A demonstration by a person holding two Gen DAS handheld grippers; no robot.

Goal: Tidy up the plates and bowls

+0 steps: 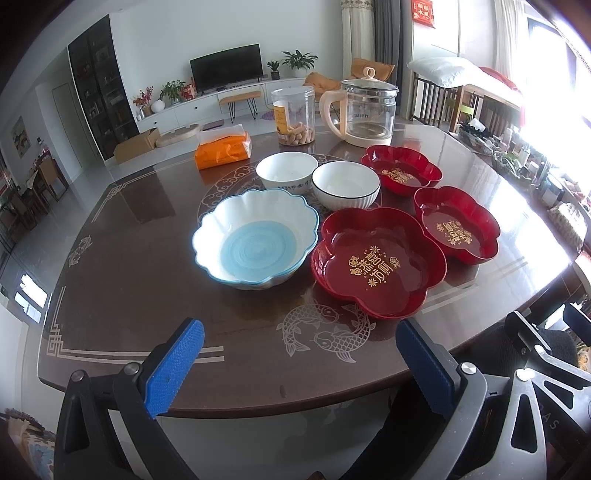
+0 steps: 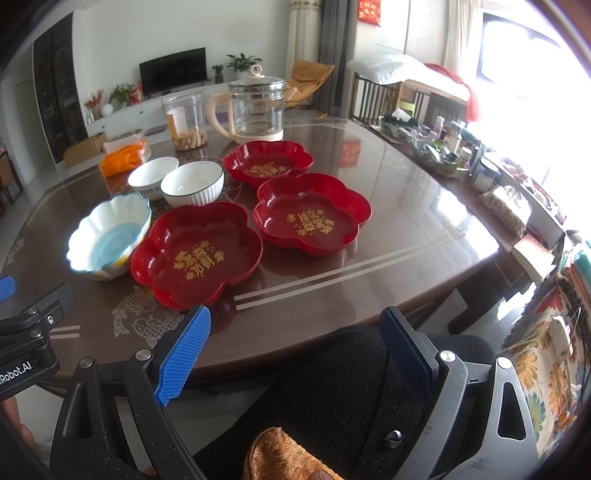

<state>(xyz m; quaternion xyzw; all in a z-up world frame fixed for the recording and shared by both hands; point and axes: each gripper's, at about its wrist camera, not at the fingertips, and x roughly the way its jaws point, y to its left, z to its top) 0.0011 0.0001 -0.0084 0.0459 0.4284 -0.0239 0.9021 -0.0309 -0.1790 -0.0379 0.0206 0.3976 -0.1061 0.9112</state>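
A dark, glossy bench (image 1: 122, 295) with pale inlaid line borders and a fish motif is filling the middle of both views. Behind it, in the upper left of the frame, a white wall (image 1: 166, 33) is carrying a black television (image 1: 226, 71) above a long white cabinet (image 1: 207, 107). A tall dark glass-fronted cabinet (image 1: 98, 88) is standing further left. Potted plants (image 1: 298, 61) are sitting along the cabinet top. Grey and cream curtains (image 1: 369, 29) are hanging at top centre. Strong daylight is pouring through the window (image 2: 524, 62) on the right, washing out that edge. The pale tiled floor (image 1: 48, 229) is reflecting light at left.
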